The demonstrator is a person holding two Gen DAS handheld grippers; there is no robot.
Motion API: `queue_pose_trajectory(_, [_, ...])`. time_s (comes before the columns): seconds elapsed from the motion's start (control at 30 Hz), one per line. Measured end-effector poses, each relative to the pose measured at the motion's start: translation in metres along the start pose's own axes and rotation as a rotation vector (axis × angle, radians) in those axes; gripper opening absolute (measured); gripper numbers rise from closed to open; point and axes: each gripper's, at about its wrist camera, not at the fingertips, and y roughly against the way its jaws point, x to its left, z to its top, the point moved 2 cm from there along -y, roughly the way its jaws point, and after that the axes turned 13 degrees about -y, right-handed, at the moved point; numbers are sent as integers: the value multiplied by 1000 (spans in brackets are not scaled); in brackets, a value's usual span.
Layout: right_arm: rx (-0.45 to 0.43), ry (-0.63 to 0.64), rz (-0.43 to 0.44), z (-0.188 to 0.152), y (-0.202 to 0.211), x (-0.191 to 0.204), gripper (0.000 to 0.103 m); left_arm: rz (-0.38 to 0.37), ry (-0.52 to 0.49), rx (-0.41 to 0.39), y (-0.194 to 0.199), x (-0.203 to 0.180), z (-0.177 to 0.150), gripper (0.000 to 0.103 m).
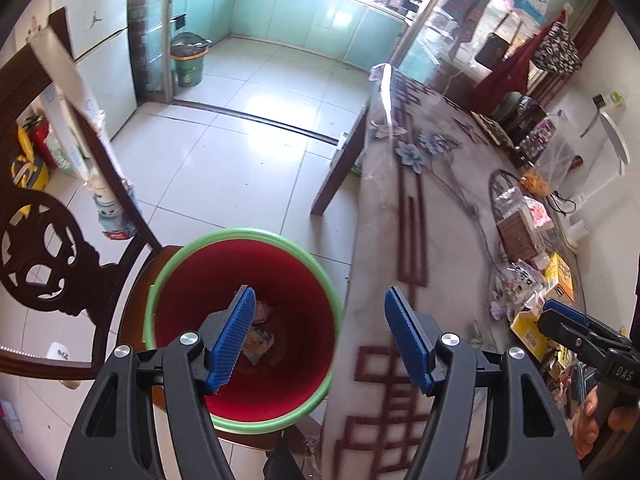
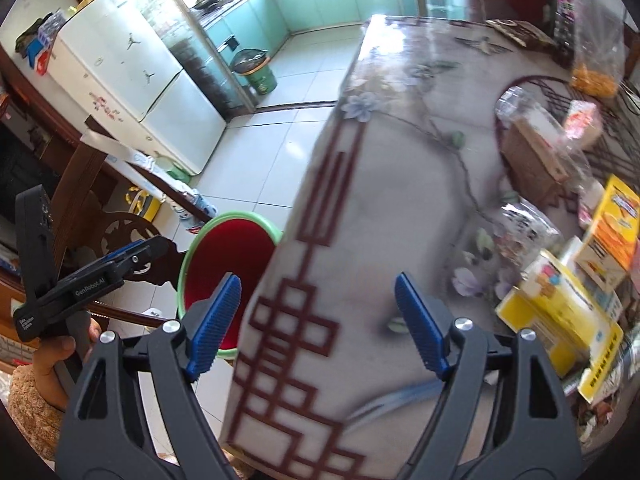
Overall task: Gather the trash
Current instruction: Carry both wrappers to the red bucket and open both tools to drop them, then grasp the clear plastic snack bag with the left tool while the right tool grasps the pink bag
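Observation:
A red bin with a green rim (image 1: 248, 360) stands on a dark wooden chair beside the table; it also shows in the right wrist view (image 2: 224, 256). Crumpled wrappers (image 1: 260, 336) lie at its bottom. My left gripper (image 1: 320, 336) is open and empty, its left finger over the bin's mouth, its right finger over the table edge. My right gripper (image 2: 318, 324) is open and empty above the table's near part. Yellow boxes (image 2: 560, 312) and clear wrappers (image 2: 520, 236) lie on the table to its right. The right gripper also shows in the left wrist view (image 1: 560, 320).
The table (image 2: 400, 200) has a patterned plastic cover. A brown carton (image 2: 532, 152), an orange snack bag (image 2: 596, 76) and more packets crowd its right side. A carved chair back (image 1: 44, 264) stands left of the bin. A green floor bin (image 1: 188, 64) stands by the kitchen door.

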Motion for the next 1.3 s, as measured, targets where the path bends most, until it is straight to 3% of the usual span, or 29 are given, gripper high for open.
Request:
queue_pose_trajectory(0.23, [-71, -92, -63, 2, 37, -57, 78, -62, -98, 16, -9, -57, 10, 64])
queue_pose_trajectory(0.33, [-124, -116, -101, 11, 59, -88, 84, -68, -130, 12, -12, -85, 13, 64])
queue_pose_trajectory(0.57, [-177, -197, -226, 45, 92, -206, 84, -73, -104, 41, -25, -148, 10, 64])
queue_pose_trajectory(0.73, [-67, -100, -376, 67, 79, -279, 84, -154, -85, 87, -47, -208, 4, 64])
queue_pose_trajectory(0.9, [55, 10, -413, 77, 53, -311, 89, -272, -94, 163, -81, -282, -1, 64])
queue_pose_trajectory(1.03, [125, 74, -390, 82, 28, -319, 92, -271, -112, 191, -98, -320, 5, 64])
queue_pose_trajectory(1.17, [151, 97, -370, 84, 9, -326, 93, -238, -97, 195, -106, -332, 17, 68])
queue_pose_trajectory(1.23, [152, 105, -347, 84, 5, -329, 84, -187, -114, 171, -106, -334, 26, 68])
queue_pose_trajectory(1.27, [158, 107, -345, 83, 3, -330, 61, -165, -119, 166, -108, -334, 31, 69])
queue_pose_trajectory(1.3, [166, 105, -337, 82, 0, -332, 53, -147, -113, 166, -112, -332, 36, 69])
